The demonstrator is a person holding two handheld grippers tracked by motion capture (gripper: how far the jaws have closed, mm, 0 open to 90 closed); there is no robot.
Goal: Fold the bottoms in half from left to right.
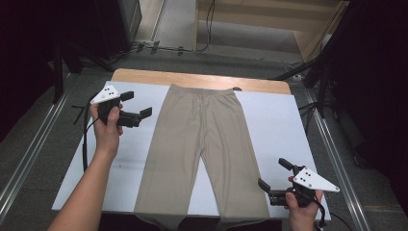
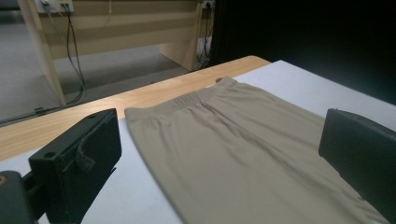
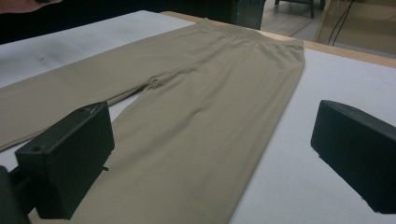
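Observation:
A pair of beige pants (image 1: pixel 202 144) lies flat on the white table cover (image 1: pixel 274 120), waistband at the far side, leg ends hanging over the near edge. My left gripper (image 1: pixel 137 103) hovers open just left of the waist and hip, jaws wide apart with nothing between them. In the left gripper view the pants (image 2: pixel 243 144) and their elastic waistband lie ahead of the gripper (image 2: pixel 219 158). My right gripper (image 1: pixel 274 174) is open beside the right leg's lower end. The right gripper view looks up the right leg of the pants (image 3: pixel 196 116) between its jaws (image 3: pixel 210 158).
The wooden table edge (image 1: pixel 202 79) shows beyond the white cover. Metal floor rails (image 1: pixel 29 154) run along both sides. Cables and a tripod leg (image 1: pixel 308 72) lie at the far right. A wooden desk with cables (image 2: pixel 116 28) stands behind the table.

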